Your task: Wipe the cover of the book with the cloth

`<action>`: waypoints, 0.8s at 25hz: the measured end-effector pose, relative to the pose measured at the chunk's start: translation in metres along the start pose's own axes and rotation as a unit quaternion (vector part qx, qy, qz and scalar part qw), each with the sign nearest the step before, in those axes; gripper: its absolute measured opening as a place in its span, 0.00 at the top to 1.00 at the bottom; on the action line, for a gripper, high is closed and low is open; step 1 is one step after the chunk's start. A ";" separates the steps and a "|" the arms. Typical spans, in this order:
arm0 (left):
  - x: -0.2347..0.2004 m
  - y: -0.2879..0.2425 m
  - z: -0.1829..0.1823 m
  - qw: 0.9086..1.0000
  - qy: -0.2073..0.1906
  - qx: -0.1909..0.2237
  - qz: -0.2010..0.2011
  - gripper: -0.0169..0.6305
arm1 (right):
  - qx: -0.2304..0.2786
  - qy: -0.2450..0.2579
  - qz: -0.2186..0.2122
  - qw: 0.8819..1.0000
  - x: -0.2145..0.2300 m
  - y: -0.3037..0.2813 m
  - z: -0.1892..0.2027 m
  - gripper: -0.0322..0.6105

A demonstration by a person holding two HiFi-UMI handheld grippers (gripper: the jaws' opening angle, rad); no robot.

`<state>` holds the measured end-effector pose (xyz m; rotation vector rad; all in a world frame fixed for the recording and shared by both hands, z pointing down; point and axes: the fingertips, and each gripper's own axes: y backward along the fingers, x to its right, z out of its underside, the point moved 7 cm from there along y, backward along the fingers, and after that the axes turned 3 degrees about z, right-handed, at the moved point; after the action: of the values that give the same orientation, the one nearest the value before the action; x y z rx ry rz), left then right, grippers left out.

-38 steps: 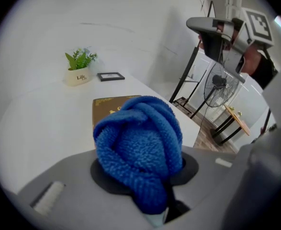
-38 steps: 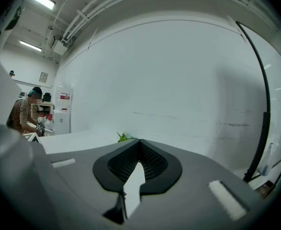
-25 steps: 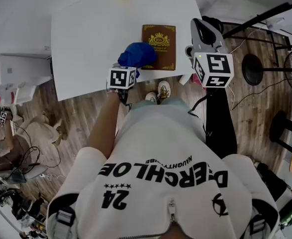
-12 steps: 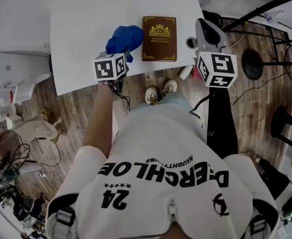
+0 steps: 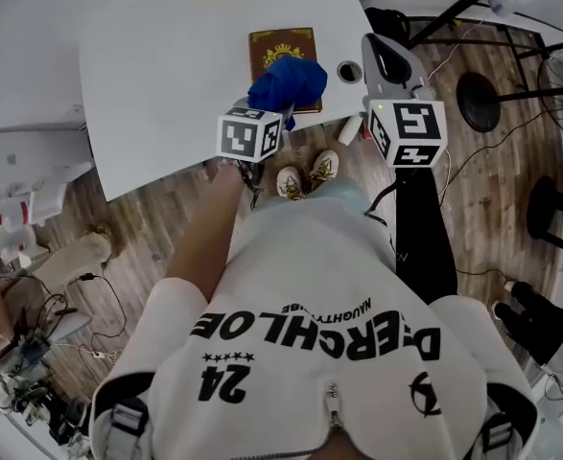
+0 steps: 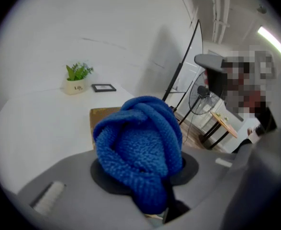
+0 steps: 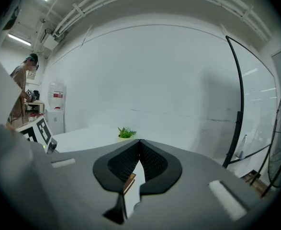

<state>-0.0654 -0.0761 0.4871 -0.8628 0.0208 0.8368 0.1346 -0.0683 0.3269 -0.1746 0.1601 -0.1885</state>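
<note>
The white worktop (image 5: 166, 75) carries the brown book (image 5: 273, 44), which lies flat near its front edge, cover up, with its gold crest showing at the far end. Half a second ago the blue cloth (image 5: 287, 82) sat off the book's left side, over bare worktop. A second ago it was at the cover's near left corner. Now it is back over the book and hides the near part of the cover. That reads as a side-to-side wiping stroke under way, with the cloth returning for another pass. Whether the bundle presses on the cover or rides just above it cannot be told from these views.

The left claw (image 6: 146, 177) is clamped on the bunched cloth, which bulges out beyond the jaws, and the book's edge shows just past it. The right claw (image 7: 139, 150) is pinched together with nothing in it. It is held up at the worktop's right edge, apart from the book, and plays no part in the wipe.

The far end of the cover is uncovered, so I judge the job only partly done. A small potted plant (image 6: 77, 79) and a picture frame (image 6: 104, 87) stand well beyond the book.
</note>
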 end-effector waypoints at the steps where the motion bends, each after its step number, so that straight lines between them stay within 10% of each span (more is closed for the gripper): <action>1: 0.003 -0.007 0.006 1.000 -0.001 -0.013 0.004 0.66 | -0.002 0.000 0.002 1.000 0.001 0.002 0.002 0.95; 7: -0.001 -0.033 0.045 0.997 0.002 -0.073 0.004 0.66 | -0.010 -0.005 0.013 1.000 0.009 0.007 0.011 0.95; 20: -0.056 0.018 0.077 0.993 0.067 -0.059 -0.076 0.66 | -0.008 0.009 -0.022 1.000 -0.020 -0.010 0.000 0.95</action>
<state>-0.1392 -0.0536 0.5453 -1.0169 0.0226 0.6406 0.1133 -0.0742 0.3312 -0.1920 0.1747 -0.2331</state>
